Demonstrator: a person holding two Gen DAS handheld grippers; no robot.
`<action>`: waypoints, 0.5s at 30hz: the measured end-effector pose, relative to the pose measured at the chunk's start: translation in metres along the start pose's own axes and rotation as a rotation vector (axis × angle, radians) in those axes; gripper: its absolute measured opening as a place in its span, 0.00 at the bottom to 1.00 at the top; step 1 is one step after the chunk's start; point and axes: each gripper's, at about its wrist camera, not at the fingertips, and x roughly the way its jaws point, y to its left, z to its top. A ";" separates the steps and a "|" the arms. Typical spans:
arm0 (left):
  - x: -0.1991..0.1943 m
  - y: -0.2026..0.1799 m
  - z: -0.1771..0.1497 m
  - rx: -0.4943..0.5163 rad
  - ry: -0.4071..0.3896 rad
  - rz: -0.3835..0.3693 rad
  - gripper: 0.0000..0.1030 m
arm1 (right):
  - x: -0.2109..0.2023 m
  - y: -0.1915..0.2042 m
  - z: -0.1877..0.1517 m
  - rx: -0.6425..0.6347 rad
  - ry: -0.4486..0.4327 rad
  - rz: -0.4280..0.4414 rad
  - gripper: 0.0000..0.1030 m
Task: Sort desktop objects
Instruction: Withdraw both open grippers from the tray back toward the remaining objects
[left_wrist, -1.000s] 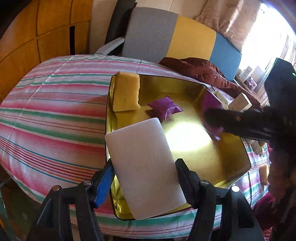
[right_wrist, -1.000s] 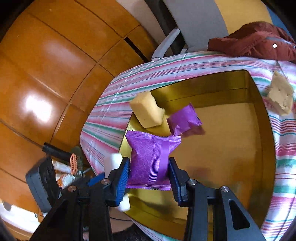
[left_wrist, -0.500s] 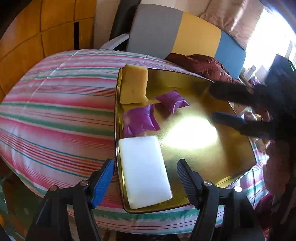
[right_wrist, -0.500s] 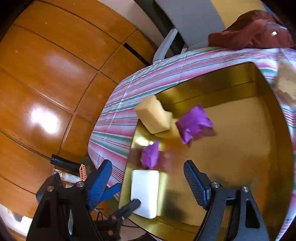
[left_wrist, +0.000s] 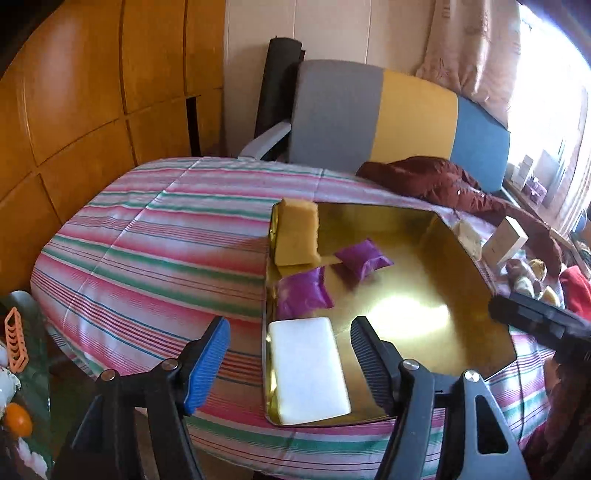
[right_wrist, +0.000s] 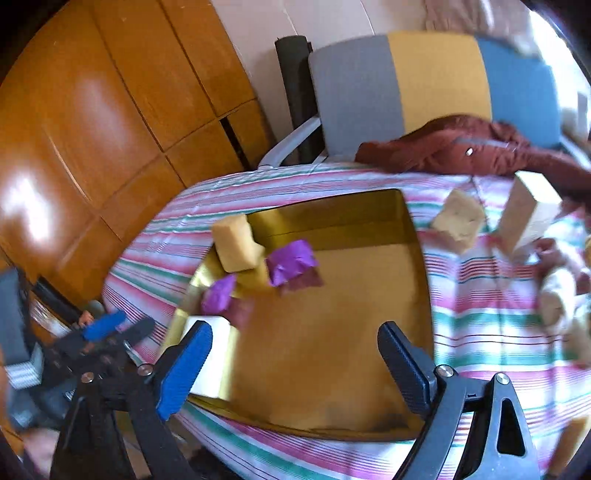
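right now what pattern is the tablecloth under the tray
Pink, white and green stripes with thin blue lines on the tablecloth, around the gold tray; clearest in the left wrist view.

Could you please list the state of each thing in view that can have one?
Left gripper: open, empty, fingers astride the white block.
Right gripper: open, empty, jaws just opening.
White block: flat in tray.
Gold tray: partly filled.
Yellow sponge: propped on tray rim.
Two purple packets: lying in tray.

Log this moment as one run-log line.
left gripper: open, empty | right gripper: open, jaws just widened, empty | tray: white block, two purple packets, yellow sponge
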 end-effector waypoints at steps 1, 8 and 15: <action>-0.001 -0.003 -0.001 0.006 -0.003 0.003 0.66 | -0.004 -0.001 -0.005 -0.019 -0.004 -0.021 0.89; -0.009 -0.029 -0.008 0.069 -0.005 -0.024 0.66 | -0.021 -0.010 -0.023 -0.063 -0.046 -0.109 0.90; -0.012 -0.056 -0.011 0.120 -0.004 -0.078 0.62 | -0.048 -0.027 -0.037 -0.073 -0.100 -0.198 0.90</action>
